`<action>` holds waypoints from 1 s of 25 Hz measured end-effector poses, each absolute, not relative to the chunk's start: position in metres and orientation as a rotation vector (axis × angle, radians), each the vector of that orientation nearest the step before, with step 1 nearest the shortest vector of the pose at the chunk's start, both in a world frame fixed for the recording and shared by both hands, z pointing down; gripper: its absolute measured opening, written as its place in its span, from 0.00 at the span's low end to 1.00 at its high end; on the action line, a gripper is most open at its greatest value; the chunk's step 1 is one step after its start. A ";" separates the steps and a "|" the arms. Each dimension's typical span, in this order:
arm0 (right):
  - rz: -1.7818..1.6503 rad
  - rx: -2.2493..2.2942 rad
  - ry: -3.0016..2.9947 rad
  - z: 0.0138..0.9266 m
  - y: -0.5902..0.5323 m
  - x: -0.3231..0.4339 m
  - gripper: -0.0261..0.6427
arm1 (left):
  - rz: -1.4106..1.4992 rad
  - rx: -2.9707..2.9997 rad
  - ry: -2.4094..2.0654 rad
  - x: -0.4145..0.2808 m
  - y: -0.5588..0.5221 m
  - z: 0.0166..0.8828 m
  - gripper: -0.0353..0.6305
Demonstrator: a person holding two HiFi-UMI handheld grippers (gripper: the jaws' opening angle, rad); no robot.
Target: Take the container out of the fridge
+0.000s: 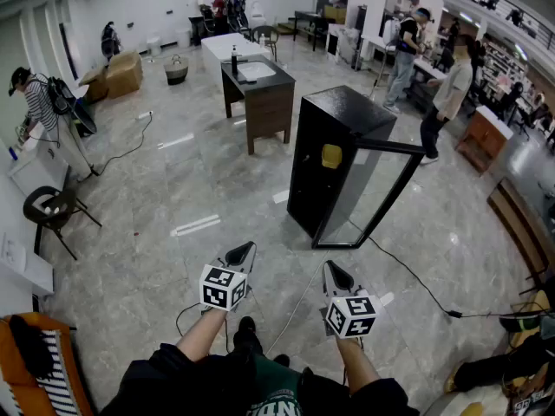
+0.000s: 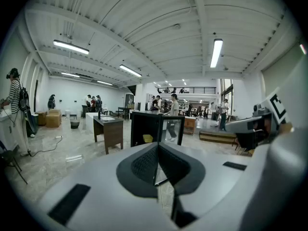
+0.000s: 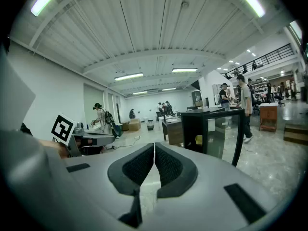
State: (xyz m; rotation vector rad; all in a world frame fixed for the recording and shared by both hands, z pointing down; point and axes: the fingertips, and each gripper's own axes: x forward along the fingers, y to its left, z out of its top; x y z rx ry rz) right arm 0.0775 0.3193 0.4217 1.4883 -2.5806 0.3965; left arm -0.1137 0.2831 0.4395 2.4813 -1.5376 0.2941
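Held side by side close to the person, the left gripper (image 1: pixel 242 253) and the right gripper (image 1: pixel 335 272) both have their jaws pressed together with nothing between them. They point across the stone floor (image 1: pixel 173 198) toward the black fridge (image 1: pixel 312 172), which stands well apart from them, farther off and slightly right. Its glass door (image 1: pixel 371 185) is swung open to the right. The yellow container (image 1: pixel 331 156) sits inside the fridge at about mid-height, untouched. A brown desk (image 1: pixel 264 102) stands beyond the fridge, to its left.

Black sleeves (image 1: pixel 160 378), green shirt (image 1: pixel 279 397) — left claw (image 1: pixel 247 249) and right claw (image 1: pixel 332 268) grey, with marker cubes (image 1: pixel 224 287).
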 end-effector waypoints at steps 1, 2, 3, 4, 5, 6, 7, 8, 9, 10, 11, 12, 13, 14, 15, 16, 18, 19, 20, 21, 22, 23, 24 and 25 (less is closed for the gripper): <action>0.385 1.490 -2.584 0.422 0.316 0.077 0.09 | 0.293 2.485 -1.539 -0.114 0.280 0.439 0.07; 0.373 1.492 -2.585 0.422 0.314 0.076 0.09 | 0.293 2.489 -1.540 -0.114 0.278 0.439 0.07; 0.362 1.494 -2.584 0.422 0.312 0.076 0.09 | 0.293 2.493 -1.539 -0.113 0.275 0.439 0.07; 0.351 1.497 -2.582 0.421 0.311 0.076 0.09 | 0.294 2.498 -1.537 -0.112 0.274 0.439 0.07; 0.341 1.500 -2.579 0.421 0.311 0.076 0.09 | 0.295 2.501 -1.535 -0.112 0.273 0.439 0.07; 0.334 1.501 -2.578 0.420 0.312 0.076 0.09 | 0.295 2.501 -1.534 -0.112 0.273 0.439 0.07; 0.329 1.501 -2.579 0.418 0.312 0.075 0.09 | 0.296 2.500 -1.535 -0.113 0.273 0.438 0.08; 0.326 1.500 -2.582 0.417 0.312 0.073 0.09 | 0.297 2.497 -1.538 -0.115 0.274 0.437 0.07; 0.324 1.498 -2.584 0.416 0.312 0.072 0.09 | 0.298 2.495 -1.542 -0.117 0.274 0.436 0.07; 0.323 1.496 -2.586 0.415 0.312 0.070 0.09 | 0.300 2.494 -1.545 -0.119 0.274 0.435 0.07; 0.322 1.494 -2.588 0.414 0.311 0.069 0.09 | 0.302 2.493 -1.548 -0.120 0.274 0.434 0.07; 0.322 1.491 -2.590 0.414 0.310 0.067 0.09 | 0.303 2.493 -1.550 -0.121 0.273 0.433 0.08; 0.323 1.488 -2.592 0.414 0.308 0.067 0.09 | 0.305 2.493 -1.551 -0.121 0.272 0.433 0.07; 0.326 1.484 -2.593 0.415 0.307 0.066 0.09 | 0.307 2.492 -1.552 -0.122 0.270 0.433 0.07; 0.331 1.481 -2.593 0.415 0.305 0.064 0.09 | 0.308 2.491 -1.551 -0.122 0.269 0.434 0.07; 0.335 1.478 -2.593 0.416 0.303 0.063 0.09 | 0.310 2.491 -1.550 -0.123 0.267 0.433 0.08; 0.341 1.472 -2.593 0.416 0.300 0.059 0.09 | 0.312 2.492 -1.546 -0.126 0.264 0.433 0.07; 0.342 1.471 -2.592 0.416 0.298 0.057 0.09 | 0.313 2.492 -1.543 -0.127 0.262 0.433 0.07; 0.343 1.472 -2.591 0.416 0.296 0.056 0.09 | 0.312 2.493 -1.541 -0.128 0.259 0.433 0.07; 0.345 1.474 -2.590 0.416 0.293 0.056 0.09 | 0.312 2.493 -1.538 -0.129 0.257 0.434 0.07; 0.347 1.476 -2.589 0.416 0.291 0.055 0.09 | 0.313 2.493 -1.535 -0.129 0.254 0.436 0.07; 0.348 1.478 -2.587 0.417 0.287 0.054 0.09 | 0.314 2.494 -1.532 -0.131 0.251 0.437 0.07; 0.348 1.480 -2.584 0.417 0.284 0.053 0.09 | 0.315 2.495 -1.529 -0.132 0.248 0.437 0.07; 0.349 1.483 -2.582 0.417 0.280 0.050 0.09 | 0.315 2.497 -1.527 -0.134 0.244 0.437 0.07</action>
